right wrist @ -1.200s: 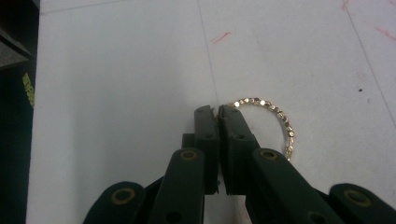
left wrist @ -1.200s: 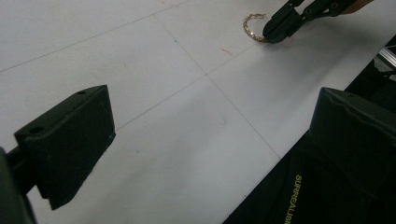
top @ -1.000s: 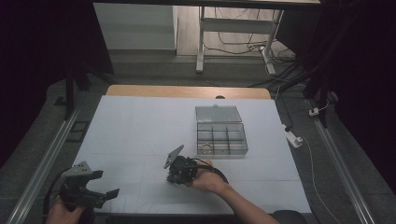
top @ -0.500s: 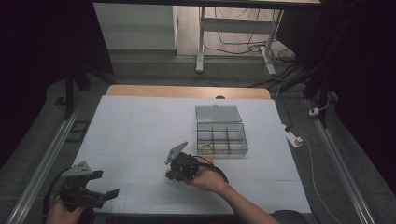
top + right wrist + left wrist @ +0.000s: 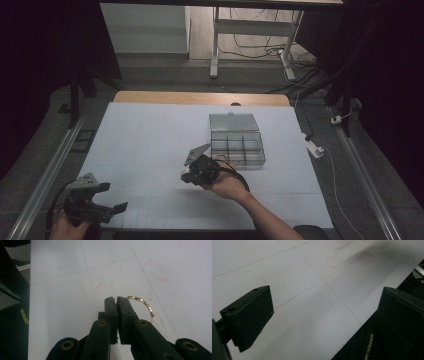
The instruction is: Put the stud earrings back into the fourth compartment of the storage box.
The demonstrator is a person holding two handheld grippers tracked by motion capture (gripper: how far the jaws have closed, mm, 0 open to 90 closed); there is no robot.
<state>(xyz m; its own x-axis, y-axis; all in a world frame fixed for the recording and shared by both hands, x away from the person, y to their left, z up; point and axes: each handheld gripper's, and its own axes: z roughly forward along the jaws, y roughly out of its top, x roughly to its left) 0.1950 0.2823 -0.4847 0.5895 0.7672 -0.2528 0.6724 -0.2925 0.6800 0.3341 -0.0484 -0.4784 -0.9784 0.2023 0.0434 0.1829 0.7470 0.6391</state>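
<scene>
The right gripper point(image 5: 116, 300) is pinching a thin ring of tiny gold beads point(image 5: 144, 305) between its black tips, and the ring is sticking out sideways above the white table point(image 5: 62, 297).

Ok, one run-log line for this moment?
right tool: shut on gold bead ring | left tool: open, idle | compartment box: lid open

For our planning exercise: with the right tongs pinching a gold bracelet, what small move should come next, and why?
Probably carry the gold bracelet toward the open compartment box: the right tongs are shut on it, it hangs above the white table, and the box lies close by.
</scene>
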